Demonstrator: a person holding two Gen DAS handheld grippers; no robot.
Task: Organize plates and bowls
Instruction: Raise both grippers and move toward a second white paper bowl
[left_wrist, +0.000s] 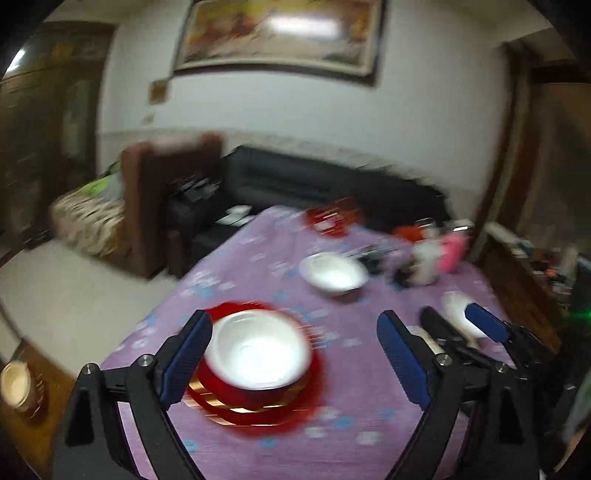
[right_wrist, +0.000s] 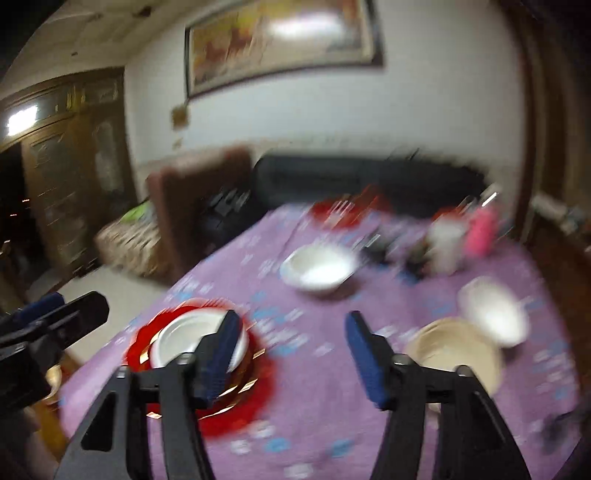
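Note:
A white bowl (left_wrist: 258, 349) sits on a red plate (left_wrist: 258, 410) on the purple tablecloth, near the table's left front; both show in the right wrist view, bowl (right_wrist: 184, 341) and plate (right_wrist: 255, 384). A second white bowl (left_wrist: 334, 273) (right_wrist: 319, 271) stands farther back. A tan bowl (right_wrist: 456, 350) and a small white bowl (right_wrist: 495, 310) are at the right. My left gripper (left_wrist: 295, 360) is open and empty above the stacked bowl. My right gripper (right_wrist: 291, 358) is open and empty over the cloth; it also shows in the left wrist view (left_wrist: 469, 325).
The frames are motion-blurred. Bottles and a pink item (right_wrist: 480, 230) crowd the table's far right, with a red pack (left_wrist: 328, 218) at the far edge. A brown armchair (left_wrist: 162, 206) and a black sofa (left_wrist: 314, 184) stand behind the table. A jar (left_wrist: 18, 387) sits at the left.

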